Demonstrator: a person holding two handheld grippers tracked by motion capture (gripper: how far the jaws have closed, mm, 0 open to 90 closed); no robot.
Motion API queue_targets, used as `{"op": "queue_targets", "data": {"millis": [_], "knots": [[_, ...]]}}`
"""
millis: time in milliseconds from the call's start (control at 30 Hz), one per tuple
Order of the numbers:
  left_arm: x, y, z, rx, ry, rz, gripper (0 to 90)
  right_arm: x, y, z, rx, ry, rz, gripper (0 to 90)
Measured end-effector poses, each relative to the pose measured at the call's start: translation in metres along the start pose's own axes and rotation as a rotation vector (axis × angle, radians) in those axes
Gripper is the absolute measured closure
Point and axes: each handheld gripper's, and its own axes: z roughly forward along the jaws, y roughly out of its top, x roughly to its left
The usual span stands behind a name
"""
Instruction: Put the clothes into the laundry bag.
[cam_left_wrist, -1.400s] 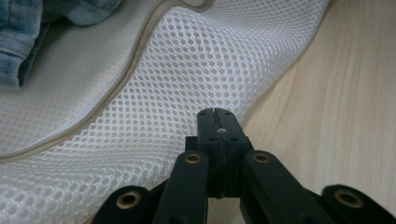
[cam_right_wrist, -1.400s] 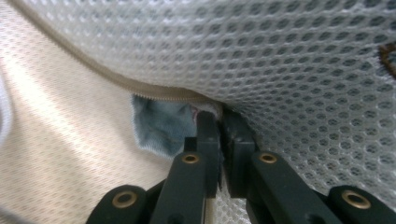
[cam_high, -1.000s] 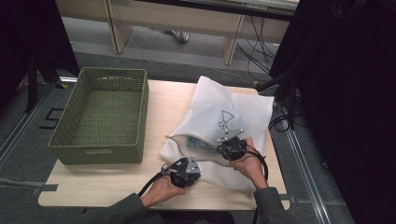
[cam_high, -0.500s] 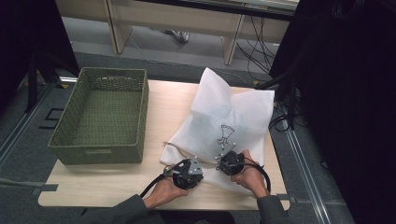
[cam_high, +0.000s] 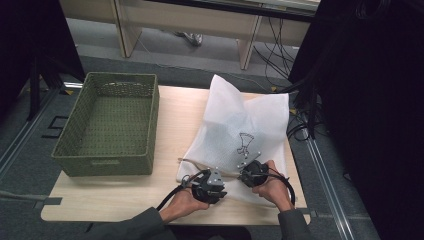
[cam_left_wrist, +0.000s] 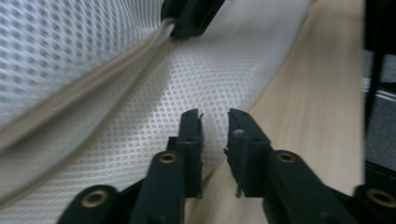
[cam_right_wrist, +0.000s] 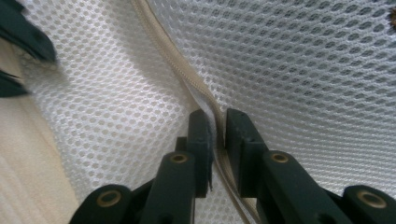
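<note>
On mesh bag (cam_high: 240, 131) — unreadable dark print (cam_high: 244, 143)

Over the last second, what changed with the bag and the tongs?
The near edge of the white mesh bag, lifted open a second ago, has dropped flat onto the table. Both hands drew back toward the person. The right tongs pinch the bag's beige band; the left tongs stand slightly apart at the bag's edge. The green basket stayed put.

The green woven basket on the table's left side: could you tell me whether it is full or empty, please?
Empty. The high view looks straight into the green woven basket, and only its bare woven floor shows inside.
</note>
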Motion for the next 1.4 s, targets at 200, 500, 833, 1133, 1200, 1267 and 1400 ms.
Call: {"op": "queue_targets", "data": {"millis": [200,500,833,1133,1200,1267,1400], "knots": [[0.017,-0.004,-0.045,-0.025,0.035,-0.006,61.5,0.002,-0.004,-0.008,-0.024,-0.008,0.009,76.1],[0.033,-0.025,-0.093,-0.008,0.094,-0.029,50.9,0.006,-0.013,-0.024,-0.088,-0.033,0.07,60.7],[0.033,-0.042,-0.123,-0.011,0.145,-0.044,38.3,0.007,-0.031,-0.041,-0.219,-0.039,0.199,45.4],[0.04,-0.058,-0.136,-0.088,0.121,-0.165,28.2,0.012,-0.037,-0.051,-0.363,0.014,0.305,39.6],[0.041,-0.06,-0.141,-0.089,0.114,-0.166,25.1,0.015,-0.037,-0.053,-0.393,0.034,0.33,38.3],[0.04,-0.063,-0.145,-0.119,0.119,-0.17,21.1,0.019,-0.037,-0.055,-0.398,0.033,0.344,37.6],[0.04,-0.068,-0.152,-0.124,0.127,-0.164,15.0,0.024,-0.038,-0.054,-0.406,0.051,0.337,35.2]]}}
